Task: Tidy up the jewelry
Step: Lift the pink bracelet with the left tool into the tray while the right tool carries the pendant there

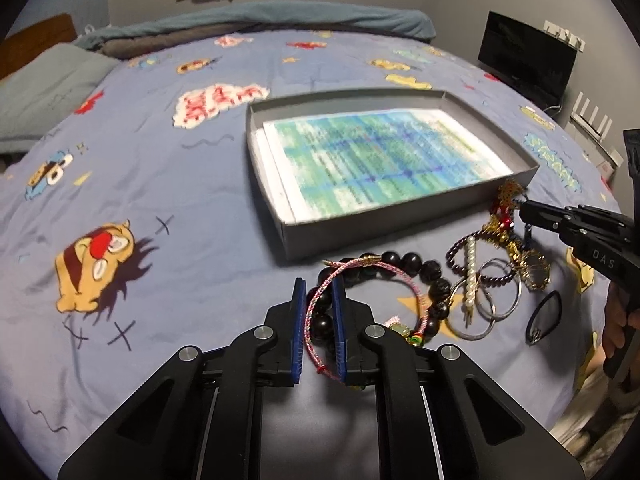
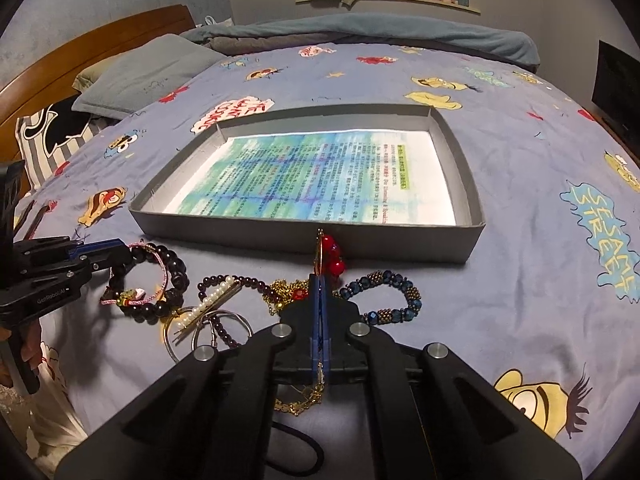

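Jewelry lies in a loose cluster on the bed [image 2: 520,184], on a blue cartoon-print sheet, just in front of the near wall of a shallow grey box [image 2: 460,248] lined with a printed paper sheet [image 2: 320,176]. Left claw [image 1: 318,312]: jaws nearly together, blue pads closed on the pink woven cord bracelet [image 1: 316,300] and on the dark bead bracelet [image 1: 424,272] that runs between them; both bracelets rest on the sheet. Right claw [image 2: 320,304]: jaws fully together, clamped on a gold chain piece with red beads [image 2: 332,256]; red beads stick up past the fingertips, chain trails back between the pads. To its right, a blue and gold beaded bracelet [image 2: 396,292] on the sheet. Between the two claws: pearl hair clip [image 2: 208,304], thin purple bead bracelet [image 2: 224,280], metal hoops [image 2: 224,328], overlapping. Black hair tie [image 1: 546,316] lies apart at the right of the left wrist view.
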`<act>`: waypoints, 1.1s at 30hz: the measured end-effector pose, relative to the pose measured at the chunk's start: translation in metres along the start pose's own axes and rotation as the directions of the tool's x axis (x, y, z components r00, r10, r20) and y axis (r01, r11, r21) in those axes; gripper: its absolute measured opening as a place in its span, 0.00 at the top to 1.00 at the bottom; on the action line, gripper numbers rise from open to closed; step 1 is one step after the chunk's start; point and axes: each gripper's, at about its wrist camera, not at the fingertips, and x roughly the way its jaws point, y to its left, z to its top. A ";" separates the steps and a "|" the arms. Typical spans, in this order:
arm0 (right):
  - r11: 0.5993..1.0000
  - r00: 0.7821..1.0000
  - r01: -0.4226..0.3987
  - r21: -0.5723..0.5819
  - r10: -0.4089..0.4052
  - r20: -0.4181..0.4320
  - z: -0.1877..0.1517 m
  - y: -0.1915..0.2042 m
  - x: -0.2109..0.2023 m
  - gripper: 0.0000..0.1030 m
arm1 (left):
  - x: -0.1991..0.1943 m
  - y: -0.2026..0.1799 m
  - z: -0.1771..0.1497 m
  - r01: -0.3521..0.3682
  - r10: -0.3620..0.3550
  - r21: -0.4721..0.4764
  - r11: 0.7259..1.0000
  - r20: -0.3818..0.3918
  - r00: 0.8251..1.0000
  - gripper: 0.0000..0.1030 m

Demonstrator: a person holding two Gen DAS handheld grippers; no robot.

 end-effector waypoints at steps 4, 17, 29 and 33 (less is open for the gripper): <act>1.000 1.000 -0.002 -0.011 0.002 0.028 0.003 0.001 -0.008 0.99 | -0.007 -0.004 0.003 0.002 -0.002 0.020 1.000 0.006 1.000 0.87; 1.000 0.999 -0.011 -0.009 0.012 0.036 0.001 0.001 -0.016 0.99 | 0.003 -0.005 0.003 -0.038 0.039 0.052 0.998 -0.009 0.999 0.82; 0.999 0.996 -0.032 -0.017 0.034 0.084 0.011 0.001 -0.033 0.99 | -0.014 -0.015 0.009 0.006 -0.010 0.094 0.996 0.035 0.999 0.97; 0.999 0.993 -0.045 -0.018 0.046 0.110 0.023 -0.004 -0.043 0.99 | -0.033 -0.020 0.022 0.039 -0.047 0.109 0.993 0.080 0.996 0.97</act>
